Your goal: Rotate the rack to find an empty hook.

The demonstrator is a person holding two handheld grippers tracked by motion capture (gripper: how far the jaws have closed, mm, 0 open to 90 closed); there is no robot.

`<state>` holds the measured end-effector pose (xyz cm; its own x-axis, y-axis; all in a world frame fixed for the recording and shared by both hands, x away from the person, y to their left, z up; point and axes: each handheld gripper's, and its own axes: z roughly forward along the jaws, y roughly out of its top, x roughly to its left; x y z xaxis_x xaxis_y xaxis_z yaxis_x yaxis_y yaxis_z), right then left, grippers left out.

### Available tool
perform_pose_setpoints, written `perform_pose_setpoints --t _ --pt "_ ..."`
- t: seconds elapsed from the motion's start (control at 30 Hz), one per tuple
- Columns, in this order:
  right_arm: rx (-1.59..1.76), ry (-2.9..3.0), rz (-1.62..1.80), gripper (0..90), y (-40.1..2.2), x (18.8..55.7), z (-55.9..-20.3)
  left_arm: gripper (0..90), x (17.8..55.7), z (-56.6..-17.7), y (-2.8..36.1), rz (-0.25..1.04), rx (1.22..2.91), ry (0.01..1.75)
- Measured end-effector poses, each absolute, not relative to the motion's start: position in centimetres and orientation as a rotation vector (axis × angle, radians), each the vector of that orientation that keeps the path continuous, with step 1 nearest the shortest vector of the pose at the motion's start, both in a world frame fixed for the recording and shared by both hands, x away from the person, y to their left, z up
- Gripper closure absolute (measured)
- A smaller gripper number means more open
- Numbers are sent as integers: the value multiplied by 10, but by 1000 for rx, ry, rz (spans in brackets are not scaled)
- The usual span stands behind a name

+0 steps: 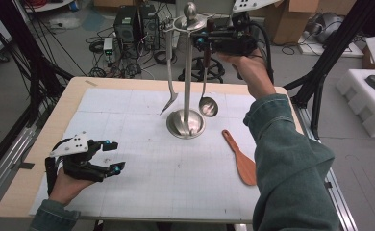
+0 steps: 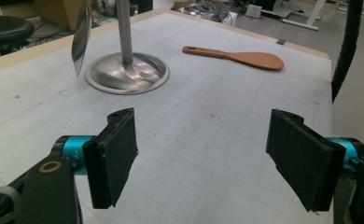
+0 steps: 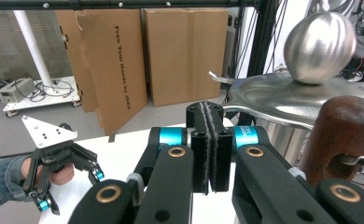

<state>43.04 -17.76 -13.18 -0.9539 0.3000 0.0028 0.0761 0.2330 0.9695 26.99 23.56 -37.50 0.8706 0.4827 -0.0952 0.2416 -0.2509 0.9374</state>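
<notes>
We see the bench (image 1: 41, 159) first, a pale wooden top covered by a white gridded mat (image 1: 176, 178). Near the mat's far middle stands the steel utensil stand (image 1: 188, 72), a round base, a slim pole and a capped top with a knob. From its hooks hang a steel slotted turner (image 1: 169, 72) on the left and a ladle (image 1: 207, 103) on the right, whose brown wooden handle (image 3: 341, 135) hangs from the cap's rim. A wooden rice paddle (image 1: 241, 159) lies flat on the mat, to the right of the stand's base and apart from it.

Our right hand-held gripper (image 1: 200, 38) is raised to the top of the stand, level with the cap. Its own view shows the jaws pressed together with nothing between them; the ladle's handle top stands just beside them on the right, whether touching we cannot tell.

Our left hand-held gripper (image 1: 114, 155) rests low over the mat's near left corner, jaws spread wide and empty, well apart from the stand and the ladle, pointing towards the base.
</notes>
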Motion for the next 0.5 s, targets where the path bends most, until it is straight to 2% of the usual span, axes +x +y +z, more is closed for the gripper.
perform_pose_setpoints --t 0.3,0.5 --pt "359 2315 1792 900 -172 428 -131 250 269 -375 235 249 1839 540" --pt "363 2303 1794 900 -183 425 -133 250 269 -375 235 250 1839 541"
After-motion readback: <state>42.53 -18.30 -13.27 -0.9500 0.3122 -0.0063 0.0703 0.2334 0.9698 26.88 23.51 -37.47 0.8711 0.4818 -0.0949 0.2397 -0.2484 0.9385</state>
